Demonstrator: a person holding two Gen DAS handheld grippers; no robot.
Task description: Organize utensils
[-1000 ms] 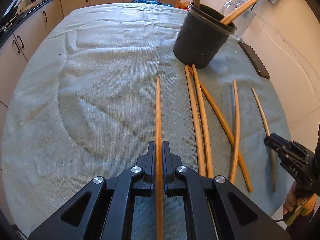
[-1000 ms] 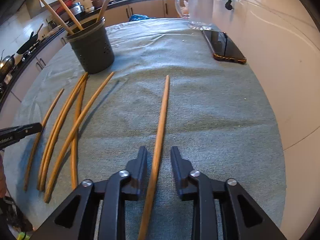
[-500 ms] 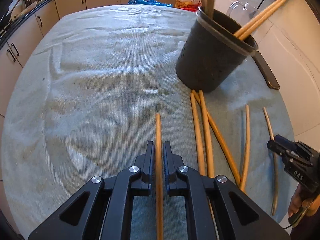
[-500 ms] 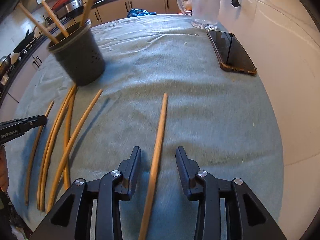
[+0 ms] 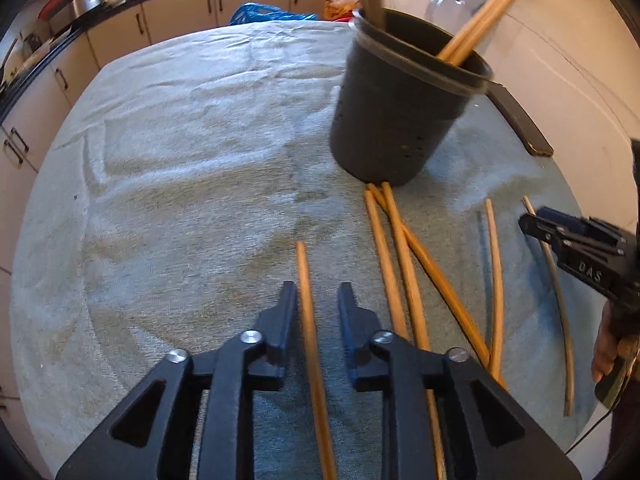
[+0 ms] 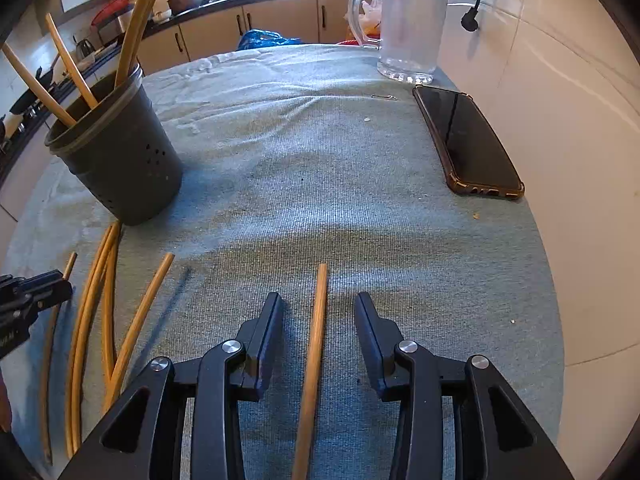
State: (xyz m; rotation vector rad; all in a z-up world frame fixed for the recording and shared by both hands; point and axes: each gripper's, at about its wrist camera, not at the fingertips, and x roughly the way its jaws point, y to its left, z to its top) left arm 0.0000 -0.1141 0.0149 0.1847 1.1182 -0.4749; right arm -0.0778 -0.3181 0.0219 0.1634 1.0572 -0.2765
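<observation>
In the left wrist view, the left gripper points down at a counter covered by a grey-green towel, and its jaws are opening, standing narrowly apart with a wooden chopstick lying on the towel between them, close against the left finger and clear of the other. Ahead and to the right stands a dark perforated utensil holder with several chopsticks leaning out of it. At its foot a loose bundle of chopsticks lies on the towel, some crossing one another, with two thinner ones further right. The right gripper comes in from the right edge, held by a person's hand, above the outermost stick. A dark phone lies edge-on behind the holder. In the right wrist view, the right gripper has its jaws moderately wide and not touching anything, with a single chopstick lying flat on the towel midway between them, its tip just past the fingertips. The utensil holder sits to the upper left, holding upright chopsticks, and the scattered chopsticks lie below it on the left. The left gripper shows at the left edge over those sticks. A phone in a brown case lies on the right, and a clear glass jug stands at the far end of the counter.
</observation>
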